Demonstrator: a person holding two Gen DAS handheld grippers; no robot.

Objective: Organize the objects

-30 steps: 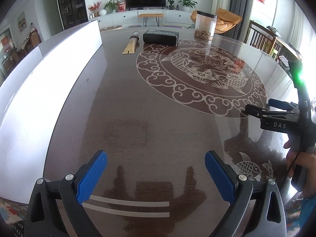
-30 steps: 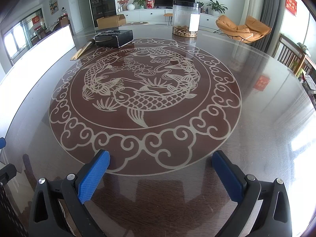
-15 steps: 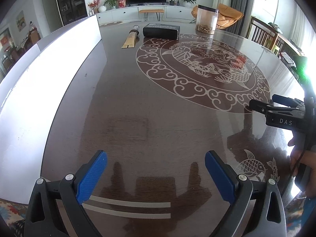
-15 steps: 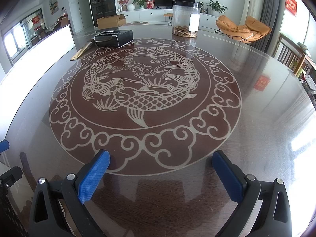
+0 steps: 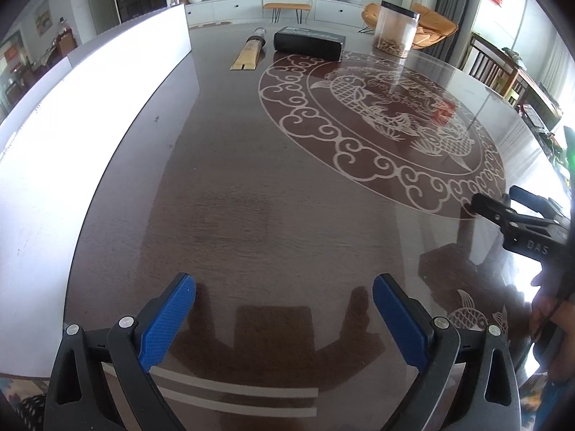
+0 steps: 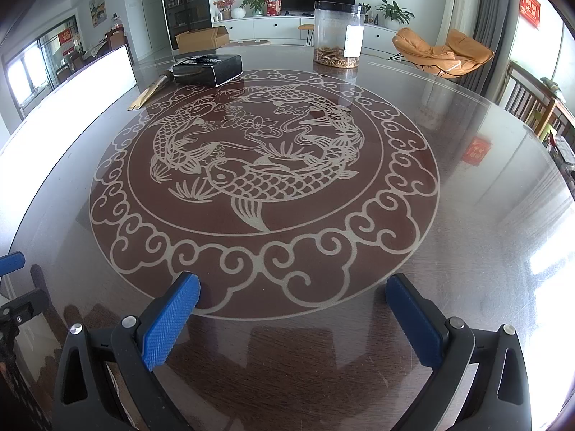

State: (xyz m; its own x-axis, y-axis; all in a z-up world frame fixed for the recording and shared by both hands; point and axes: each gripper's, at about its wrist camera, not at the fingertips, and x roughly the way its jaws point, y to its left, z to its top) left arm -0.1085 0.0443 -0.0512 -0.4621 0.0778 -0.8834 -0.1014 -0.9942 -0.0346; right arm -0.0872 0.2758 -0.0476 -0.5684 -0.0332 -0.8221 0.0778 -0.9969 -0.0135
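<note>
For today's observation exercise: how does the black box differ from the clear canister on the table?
The black box is opaque, low and rectangular, lying flat; the clear canister is see-through, tall and round, standing upright. The canister shows brownish contents at its bottom; the box hides whatever it holds. Both rest untouched at the far side of the table.

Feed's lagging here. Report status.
Left gripper open, empty. Right gripper open, empty. Black box, tan packet, clear jar untouched at far edge. Path unobstructed.

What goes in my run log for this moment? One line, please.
left claw open, empty | right claw open, empty | black box, jar untouched
</note>
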